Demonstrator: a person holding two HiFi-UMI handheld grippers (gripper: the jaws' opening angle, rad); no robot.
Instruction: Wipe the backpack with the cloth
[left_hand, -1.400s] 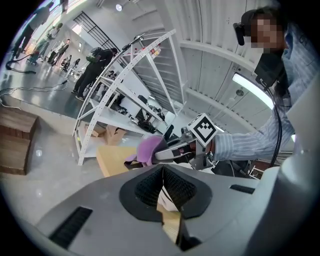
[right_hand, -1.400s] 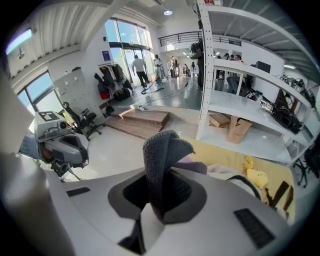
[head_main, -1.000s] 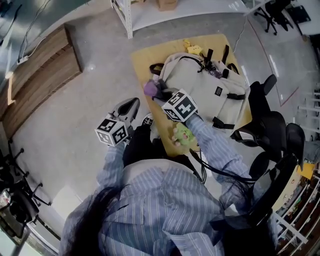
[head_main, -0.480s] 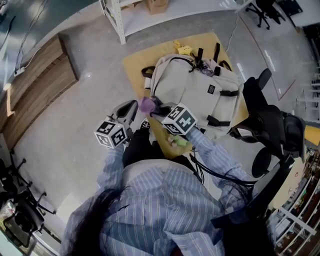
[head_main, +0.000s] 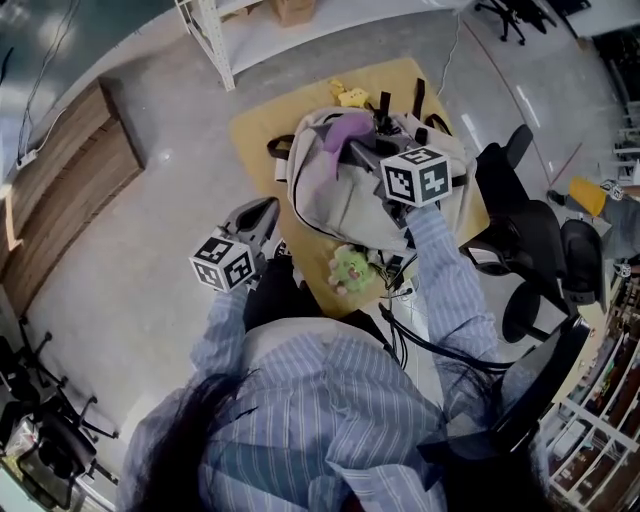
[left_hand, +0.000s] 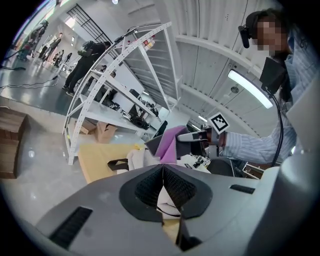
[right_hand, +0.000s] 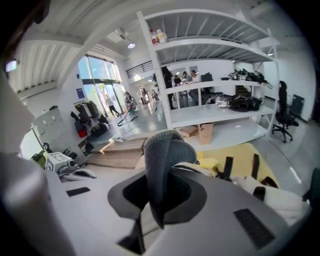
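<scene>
The right claw (right_hand: 156, 197) is closed and grips the cloth (head_main: 345, 130). The cloth stands up between the 2 jaws in a thick fold, and its purple end lies on the upper part of the backpack (head_main: 335, 195), near the straps. The left claw (left_hand: 162, 187) is closed too, its 2 jaws pressed together with nothing between them. It is held over the floor (head_main: 170, 200) beside the person's knee, well apart from the backpack.

The backpack is beige with black straps and lies on a yellow desk (head_main: 255, 130). Its near side looks bunched and a little raised. A small green plush toy (head_main: 352, 268) sits at the near edge of the desk, just beside the backpack. Some small yellow things (head_main: 350, 97) lie at the far edge.

The floor is grey and smooth. A white metal shelf rack (head_main: 205, 45) stands behind the desk, a low wooden platform (head_main: 70, 170) is on the left, and black office chairs (head_main: 530, 240) stand on the right.

Half a second ago the right claw and the cloth were at the near left corner of the backpack. Now they are on its far part. The backpack then lay flatter. The left claw is in the same place as before.
</scene>
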